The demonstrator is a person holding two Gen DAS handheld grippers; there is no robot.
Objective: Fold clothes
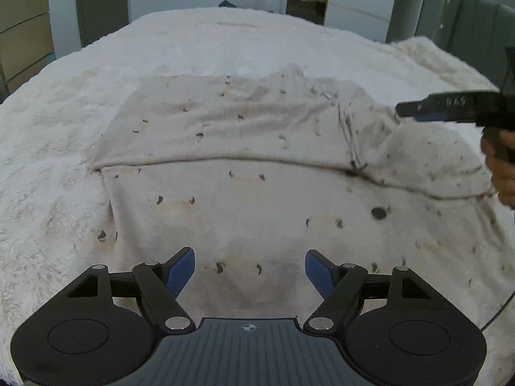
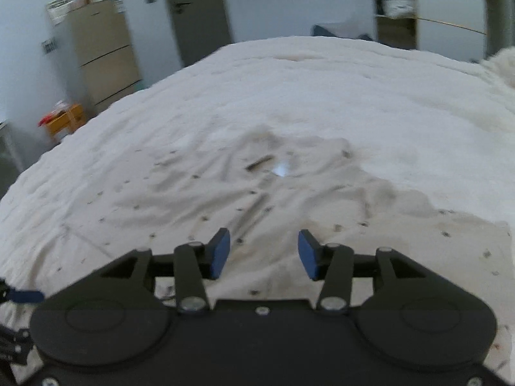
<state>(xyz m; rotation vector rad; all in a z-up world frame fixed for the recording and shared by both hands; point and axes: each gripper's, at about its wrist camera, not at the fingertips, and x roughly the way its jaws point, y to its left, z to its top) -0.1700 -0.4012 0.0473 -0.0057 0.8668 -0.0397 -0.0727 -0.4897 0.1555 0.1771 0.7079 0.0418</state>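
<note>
folded patterned garment on fluffy blanket, both grippers empty

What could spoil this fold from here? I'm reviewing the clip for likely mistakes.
1. The folded-over flap is rumpled and raised near its right end; pressing on could lock in creases.
2. The right gripper hangs open beside that bunched edge and could snag it.
3. The patterned garment lies on a fluffy blanket, so a tug by the open left gripper may drag the whole piece askew.
</note>
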